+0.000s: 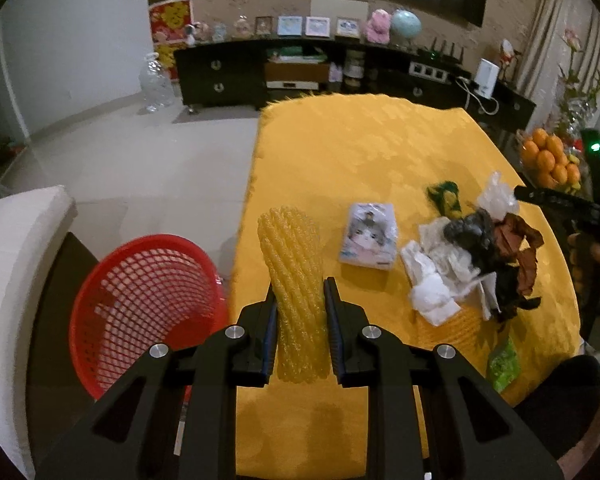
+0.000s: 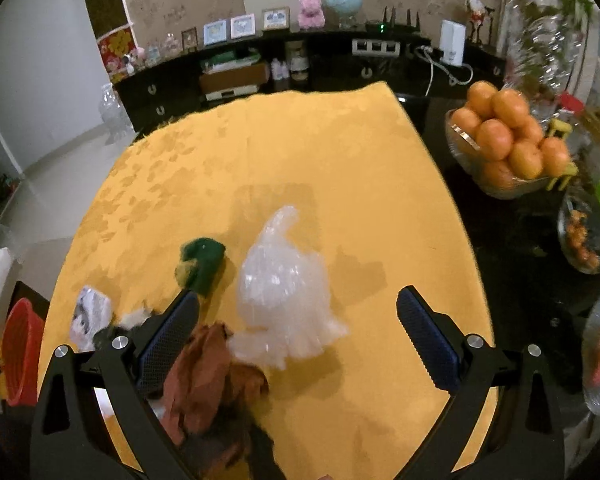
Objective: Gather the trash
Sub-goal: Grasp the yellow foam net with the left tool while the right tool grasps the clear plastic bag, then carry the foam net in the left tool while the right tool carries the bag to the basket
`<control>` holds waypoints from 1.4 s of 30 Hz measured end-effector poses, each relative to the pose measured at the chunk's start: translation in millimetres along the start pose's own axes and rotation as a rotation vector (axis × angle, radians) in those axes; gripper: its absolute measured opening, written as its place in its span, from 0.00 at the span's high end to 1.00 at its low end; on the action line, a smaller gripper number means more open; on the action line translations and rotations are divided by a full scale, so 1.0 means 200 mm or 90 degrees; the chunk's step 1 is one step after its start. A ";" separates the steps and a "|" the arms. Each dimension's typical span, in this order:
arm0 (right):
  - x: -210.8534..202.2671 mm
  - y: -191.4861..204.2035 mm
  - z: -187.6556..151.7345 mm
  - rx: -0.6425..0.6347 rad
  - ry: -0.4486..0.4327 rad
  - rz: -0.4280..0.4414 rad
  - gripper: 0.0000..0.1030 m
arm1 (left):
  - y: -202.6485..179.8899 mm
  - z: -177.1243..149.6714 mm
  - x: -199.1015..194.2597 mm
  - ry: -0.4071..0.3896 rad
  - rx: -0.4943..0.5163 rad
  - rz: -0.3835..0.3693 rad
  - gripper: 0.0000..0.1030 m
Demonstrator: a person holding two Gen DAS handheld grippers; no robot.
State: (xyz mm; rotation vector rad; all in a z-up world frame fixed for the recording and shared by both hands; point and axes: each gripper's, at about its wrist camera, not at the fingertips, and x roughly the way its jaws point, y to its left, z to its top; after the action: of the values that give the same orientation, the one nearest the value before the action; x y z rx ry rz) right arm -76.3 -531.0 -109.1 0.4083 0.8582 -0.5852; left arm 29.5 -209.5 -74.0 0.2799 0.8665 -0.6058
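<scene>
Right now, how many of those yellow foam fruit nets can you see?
2. One yellow foam net is clamped in the left hand-held gripper. A second net lies on the tablecloth, partly under the trash pile. More could be hidden there.

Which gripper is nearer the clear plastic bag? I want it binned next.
Right. The right gripper hangs open directly over the clear plastic bag; the left gripper is across the table, shut on a yellow foam net.
</scene>
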 end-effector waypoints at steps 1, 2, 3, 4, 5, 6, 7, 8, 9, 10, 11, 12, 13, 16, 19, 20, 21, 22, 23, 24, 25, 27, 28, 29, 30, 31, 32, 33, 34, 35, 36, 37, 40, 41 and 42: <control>0.05 0.00 0.01 0.001 0.011 -0.001 0.09 | 0.01 0.00 0.00 -0.002 -0.002 0.003 0.80; 0.09 0.01 0.02 0.001 0.022 0.002 0.10 | 0.02 0.00 -0.01 -0.002 -0.005 0.007 0.80; 0.12 0.01 0.02 -0.001 0.028 0.002 0.10 | 0.04 0.00 -0.01 -0.003 -0.008 0.012 0.80; 0.16 0.02 0.02 -0.005 0.040 0.000 0.13 | 0.05 0.00 -0.02 -0.004 -0.011 0.017 0.80; 0.19 0.02 0.02 -0.010 0.050 0.000 0.16 | 0.07 0.00 -0.02 -0.004 -0.013 0.023 0.80; 0.22 0.03 0.02 -0.016 0.061 0.002 0.23 | 0.08 0.00 -0.03 -0.004 -0.016 0.027 0.80; 0.26 0.03 0.02 -0.021 0.079 0.006 0.29 | 0.09 0.00 -0.03 -0.004 -0.019 0.030 0.80; 0.27 0.04 0.01 -0.021 0.087 0.008 0.31 | 0.11 0.00 -0.03 -0.004 -0.024 0.034 0.80; 0.29 0.03 0.01 -0.019 0.095 0.012 0.37 | 0.12 0.00 -0.03 -0.004 -0.027 0.036 0.80; 0.30 0.03 0.00 -0.017 0.098 0.015 0.40 | 0.13 0.00 -0.03 -0.005 -0.030 0.040 0.80; 0.31 0.03 0.00 -0.018 0.098 0.014 0.42 | 0.14 0.00 -0.03 -0.005 -0.032 0.043 0.80; 0.31 0.03 -0.01 -0.019 0.097 0.013 0.45 | 0.15 0.00 -0.04 -0.006 -0.033 0.046 0.80; 0.30 0.03 -0.01 -0.019 0.093 0.014 0.47 | 0.15 0.00 -0.04 -0.007 -0.034 0.049 0.80; 0.27 0.03 -0.01 -0.021 0.075 0.002 0.52 | 0.17 0.00 -0.05 -0.010 -0.038 0.054 0.80; 0.19 0.02 0.00 -0.021 0.045 -0.003 0.53 | 0.17 0.00 -0.09 -0.021 -0.037 0.059 0.80; 0.14 0.03 0.02 -0.024 0.031 -0.004 0.53 | 0.18 0.00 -0.10 -0.026 -0.037 0.061 0.80; 0.11 0.03 0.03 -0.027 0.020 -0.006 0.53 | 0.18 0.00 -0.12 -0.031 -0.037 0.062 0.80; 0.05 0.04 0.04 -0.033 0.004 -0.006 0.53 | 0.18 0.01 -0.13 -0.035 -0.039 0.062 0.80; 0.00 0.05 0.05 -0.037 -0.010 -0.003 0.53 | 0.19 0.01 -0.15 -0.040 -0.040 0.064 0.80; -0.06 0.07 0.06 -0.044 -0.027 0.002 0.53 | 0.19 0.01 -0.16 -0.045 -0.042 0.065 0.80; -0.11 0.09 0.06 -0.049 -0.038 0.007 0.53 | 0.21 0.02 -0.18 -0.051 -0.046 0.066 0.80; -0.19 0.13 0.06 -0.059 -0.055 0.015 0.53 | 0.22 0.02 -0.21 -0.060 -0.051 0.069 0.80; -0.25 0.17 0.05 -0.066 -0.067 0.022 0.53 | 0.23 0.02 -0.23 -0.066 -0.054 0.072 0.80; -0.29 0.19 0.05 -0.071 -0.074 0.026 0.53 | 0.24 0.03 -0.25 -0.071 -0.056 0.075 0.80; -0.34 0.23 0.04 -0.076 -0.084 0.033 0.53 | 0.26 0.03 -0.27 -0.078 -0.058 0.079 0.80; -0.37 0.25 0.03 -0.078 -0.088 0.040 0.53 | 0.27 0.03 -0.29 -0.083 -0.061 0.081 0.80; -0.41 0.28 0.02 -0.081 -0.093 0.049 0.53 | 0.29 0.03 -0.31 -0.087 -0.066 0.085 0.80; -0.44 0.30 0.01 -0.084 -0.097 0.056 0.53 | 0.31 0.03 -0.33 -0.091 -0.072 0.090 0.80; -0.48 0.35 -0.01 -0.090 -0.102 0.066 0.53 | 0.32 0.03 -0.35 -0.096 -0.076 0.095 0.80; -0.51 0.39 -0.02 -0.097 -0.106 0.078 0.53 | 0.34 0.03 -0.37 -0.102 -0.081 0.100 0.80; -0.54 0.41 -0.03 -0.102 -0.109 0.083 0.53 | 0.36 0.03 -0.39 -0.107 -0.084 0.105 0.80; -0.57 0.46 -0.05 -0.112 -0.113 0.094 0.53 | 0.37 0.03 -0.39 -0.110 -0.086 0.108 0.80; -0.64 0.60 -0.09 -0.136 -0.118 0.127 0.53 | 0.43 0.01 -0.46 -0.121 -0.102 0.123 0.80; -0.66 0.64 -0.10 -0.141 -0.119 0.134 0.53 | 0.45 0.01 -0.47 -0.124 -0.107 0.126 0.80; -0.67 0.68 -0.11 -0.147 -0.121 0.143 0.53 | 0.47 0.01 -0.49 -0.127 -0.111 0.130 0.80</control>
State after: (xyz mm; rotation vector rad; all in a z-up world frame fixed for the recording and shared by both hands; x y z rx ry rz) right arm -73.1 -372.8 -0.7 0.2302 0.6777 -0.3060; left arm 37.8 -98.3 2.7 0.1447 0.6835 -0.3577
